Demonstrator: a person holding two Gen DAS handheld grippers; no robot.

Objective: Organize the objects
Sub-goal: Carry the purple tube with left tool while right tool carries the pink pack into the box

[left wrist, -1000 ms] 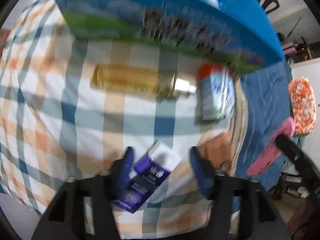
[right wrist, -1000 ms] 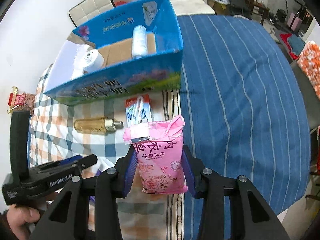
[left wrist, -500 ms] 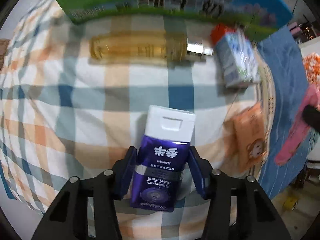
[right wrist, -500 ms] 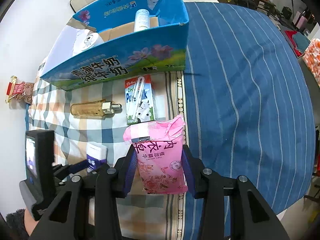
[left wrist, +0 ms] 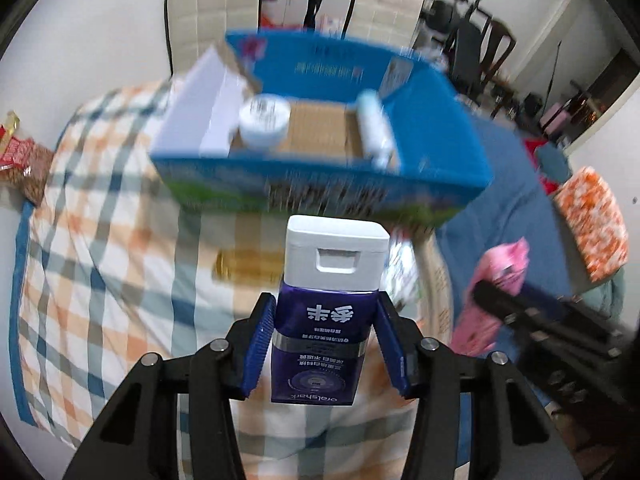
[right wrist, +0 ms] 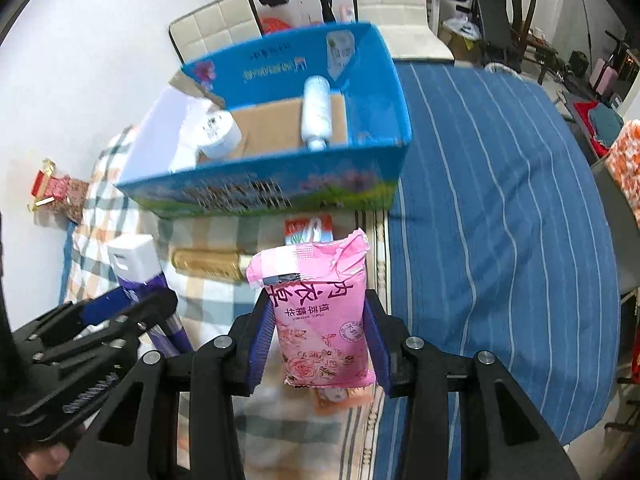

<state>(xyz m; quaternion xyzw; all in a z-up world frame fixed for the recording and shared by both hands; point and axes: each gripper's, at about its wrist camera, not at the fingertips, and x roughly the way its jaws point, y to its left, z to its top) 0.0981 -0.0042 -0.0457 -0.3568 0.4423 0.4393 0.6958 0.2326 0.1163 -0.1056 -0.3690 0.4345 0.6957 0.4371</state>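
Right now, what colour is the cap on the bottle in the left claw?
White, above a purple bottle; the left wrist view shows it best.

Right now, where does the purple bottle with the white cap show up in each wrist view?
Left wrist: the purple bottle sits centre frame, clamped between the left gripper fingers, white cap pointing away toward the box.
Right wrist: the same bottle appears at the left edge, cap up, held by the other gripper.
Shared landmark: the blue box lies beyond the bottle in both views.
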